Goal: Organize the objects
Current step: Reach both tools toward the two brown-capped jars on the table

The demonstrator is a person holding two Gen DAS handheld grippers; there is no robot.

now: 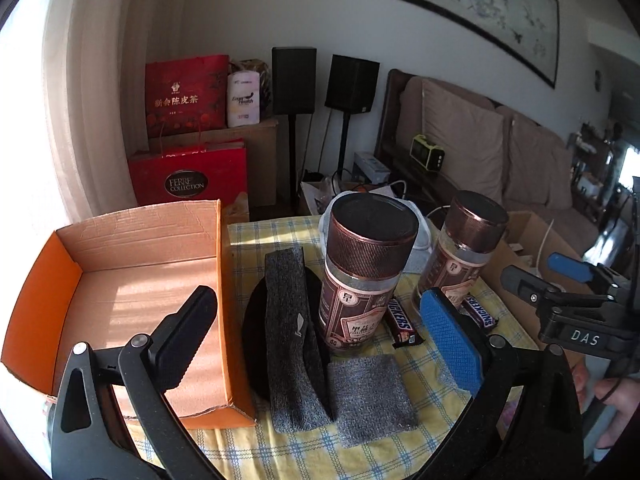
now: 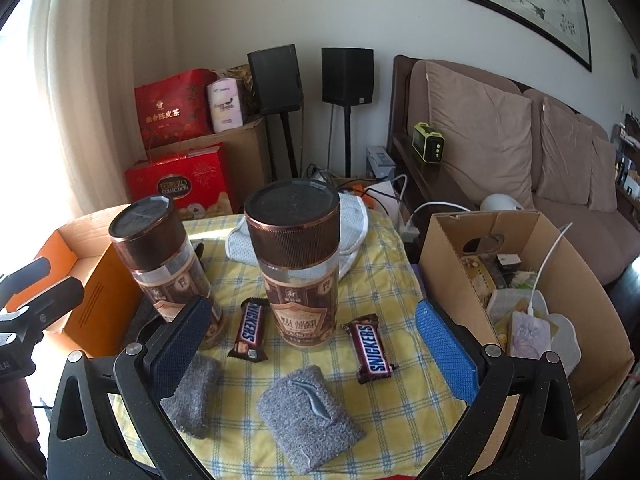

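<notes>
Black and blue pads face each other across a wide gap on both tools, and neither holds anything. The left gripper (image 1: 324,340) hovers low over the near edge of the yellow checked cloth (image 1: 420,360), pointing far into the room. Between its fingers lie a long grey headband (image 1: 290,344) on a dark item, a grey wristband (image 1: 370,398) just right of it, and an upright jar (image 1: 360,276) beyond them. An orange cardboard box (image 1: 132,296) sits open on the left, just beside the black finger.

The right gripper (image 2: 316,344) hovers likewise, a fingertip of the person perhaps showing at the left view's right edge. Between its fingers stand a second jar (image 2: 300,264), two Snickers bars (image 2: 250,330) (image 2: 370,348) lying flat beside it, and another wristband (image 2: 308,410) nearest.
</notes>
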